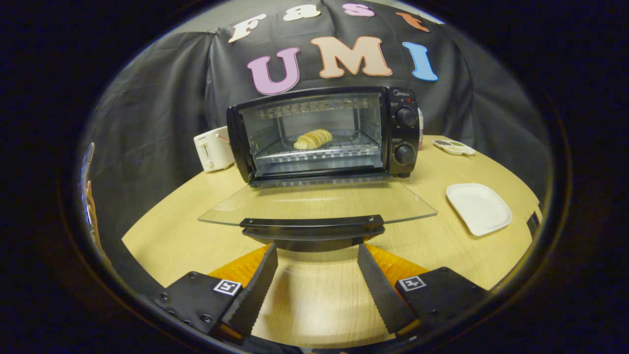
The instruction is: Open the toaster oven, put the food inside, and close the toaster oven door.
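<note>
The bread (313,139) already sits on the toaster oven (324,135) rack, and the glass door (314,201) lies flat open over the counter (162,236). The claw (317,255) is spread and empty, just short of the door handle (313,222) — best to come up under the handle and lift evenly until the door seats.

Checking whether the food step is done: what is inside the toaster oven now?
Inside the toaster oven, a pale bread roll lies on the wire rack. The glass door hangs open, flat. The open gripper is just short of the door handle, holding nothing.
</note>
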